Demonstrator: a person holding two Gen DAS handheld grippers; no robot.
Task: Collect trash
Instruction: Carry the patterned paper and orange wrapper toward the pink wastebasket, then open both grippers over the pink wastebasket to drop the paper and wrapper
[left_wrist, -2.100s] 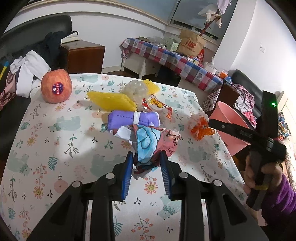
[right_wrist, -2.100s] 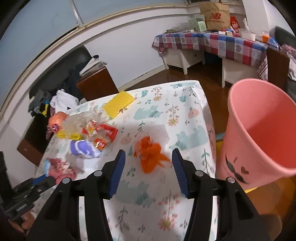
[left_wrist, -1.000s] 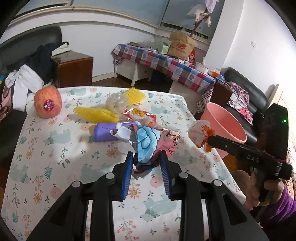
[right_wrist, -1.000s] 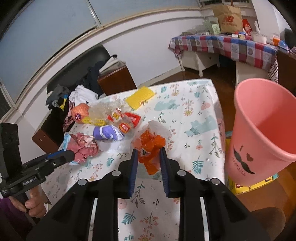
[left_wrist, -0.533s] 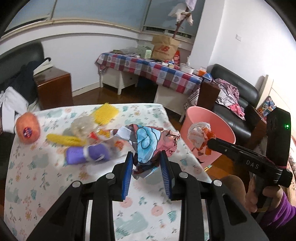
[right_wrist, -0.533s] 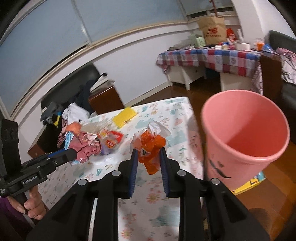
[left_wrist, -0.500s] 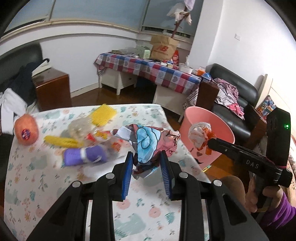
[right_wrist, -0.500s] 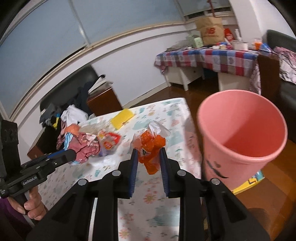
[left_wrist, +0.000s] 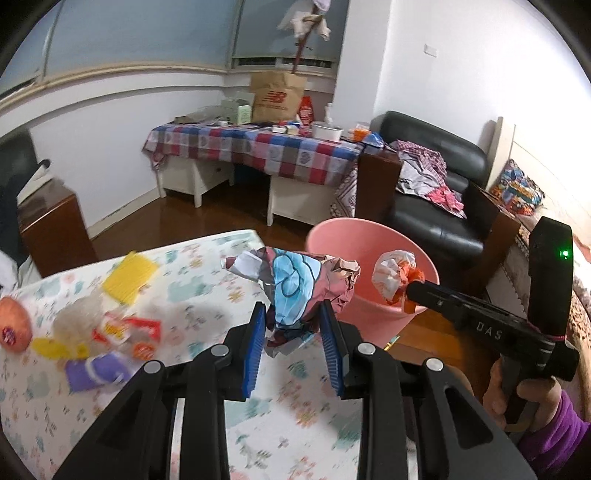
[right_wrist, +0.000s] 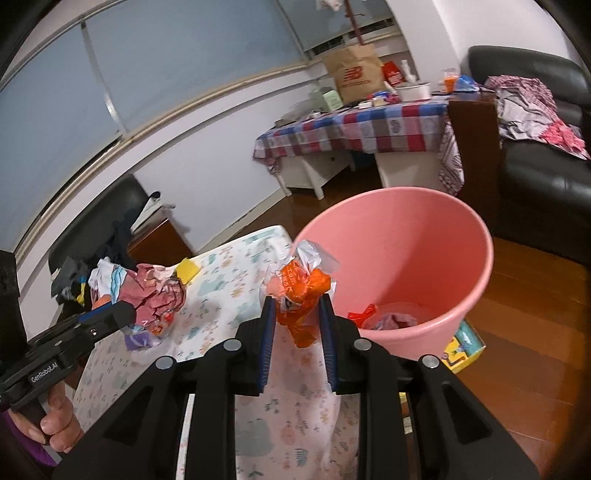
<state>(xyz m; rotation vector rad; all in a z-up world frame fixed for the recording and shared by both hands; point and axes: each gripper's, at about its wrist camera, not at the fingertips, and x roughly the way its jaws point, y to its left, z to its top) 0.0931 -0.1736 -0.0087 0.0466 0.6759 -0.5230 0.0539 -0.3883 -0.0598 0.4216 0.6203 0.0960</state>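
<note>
Both loads lifted off the worktop (left_wrist: 207, 266): left gripper (left_wrist: 293, 328) clamping crumpled wrapper (left_wrist: 295, 284), right gripper (right_wrist: 297, 325) clamping orange wrapper (right_wrist: 301, 291), bin (right_wrist: 461, 229) now just ahead; drop imminent.

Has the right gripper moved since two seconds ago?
Yes. The right gripper, shut on the orange wrapper, rose off the table toward the pink bin.

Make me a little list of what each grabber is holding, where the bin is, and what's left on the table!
left gripper: shut on crumpled paper, held above the table
right gripper: shut on orange wrapper, beside the bin's rim
bin: pink, on the floor by the table's edge, some trash already inside
on table: apple, yellow sponge, purple wrapper, red packets
</note>
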